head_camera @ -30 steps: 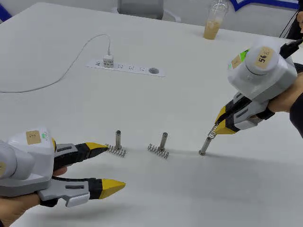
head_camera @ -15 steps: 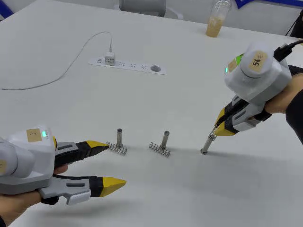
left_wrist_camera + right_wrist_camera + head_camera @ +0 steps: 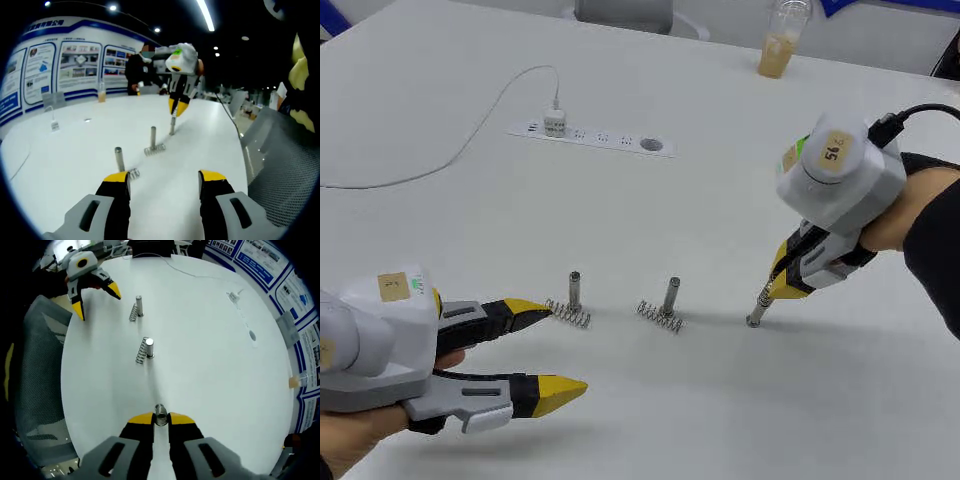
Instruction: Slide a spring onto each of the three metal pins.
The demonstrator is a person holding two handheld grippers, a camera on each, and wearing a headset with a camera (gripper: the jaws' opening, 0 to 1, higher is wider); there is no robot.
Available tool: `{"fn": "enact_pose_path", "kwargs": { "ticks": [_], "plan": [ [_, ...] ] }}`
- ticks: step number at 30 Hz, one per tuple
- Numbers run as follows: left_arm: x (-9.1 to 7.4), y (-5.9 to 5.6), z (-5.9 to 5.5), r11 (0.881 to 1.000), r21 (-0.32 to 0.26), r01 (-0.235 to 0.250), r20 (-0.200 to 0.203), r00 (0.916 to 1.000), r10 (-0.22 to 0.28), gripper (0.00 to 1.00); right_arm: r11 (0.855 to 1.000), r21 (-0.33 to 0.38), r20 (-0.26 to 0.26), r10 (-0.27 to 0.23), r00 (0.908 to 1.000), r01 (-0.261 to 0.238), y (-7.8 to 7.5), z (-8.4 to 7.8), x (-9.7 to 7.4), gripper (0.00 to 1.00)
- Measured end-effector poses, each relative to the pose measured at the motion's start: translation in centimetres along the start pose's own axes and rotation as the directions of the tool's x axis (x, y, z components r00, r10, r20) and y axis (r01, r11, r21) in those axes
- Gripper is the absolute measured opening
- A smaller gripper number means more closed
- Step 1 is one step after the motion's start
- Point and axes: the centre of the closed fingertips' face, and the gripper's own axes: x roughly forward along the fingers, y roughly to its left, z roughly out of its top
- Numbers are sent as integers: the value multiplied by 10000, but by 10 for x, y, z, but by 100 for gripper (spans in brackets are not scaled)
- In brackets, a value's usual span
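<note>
Springs are lying unthreaded at two pins. The left gripper (image 3: 567,348) is hovering with its jaws wide apart and empty near the left pin (image 3: 574,288), and the left spring (image 3: 567,314) is lying on the desk (image 3: 720,200) at that pin's foot. The middle spring (image 3: 660,317) is lying likewise by the middle pin (image 3: 670,295). At the right pin (image 3: 756,308), the right gripper (image 3: 778,290) is pinching the third spring (image 3: 160,413) over the pin's top, so one threading is seemingly under way and two are waiting.
</note>
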Motion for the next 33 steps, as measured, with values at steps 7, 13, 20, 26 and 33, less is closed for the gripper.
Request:
{"fn": "enact_pose_path", "kwargs": {
  "ticks": [7, 13, 20, 26, 33],
  "plan": [
    [0, 0, 0, 10000, 0, -11, -21, 10000, 11, 56, 9999, 99, -137, 138, 9998, -136, 1, -3, 13, 12],
    [0, -1, 0, 10000, -11, -7, -42, 10000, 7, 56, 9995, 229, -240, 241, 9994, -235, 2, -6, 22, 12],
    [0, 0, 0, 10000, -18, -45, -39, 10000, 45, 56, 9992, 330, -274, 256, 9993, -246, 3, -9, 27, 12],
    [1, -1, 0, 10000, -6, -26, -62, 10000, 25, 56, 9990, 388, -201, 221, 9996, -213, 2, -9, 27, 12],
    [2, -1, 1, 10000, 1, -21, -42, 10000, 21, 56, 9987, 495, -110, 133, 9999, -128, 2, -9, 25, 16]
  ]
}}
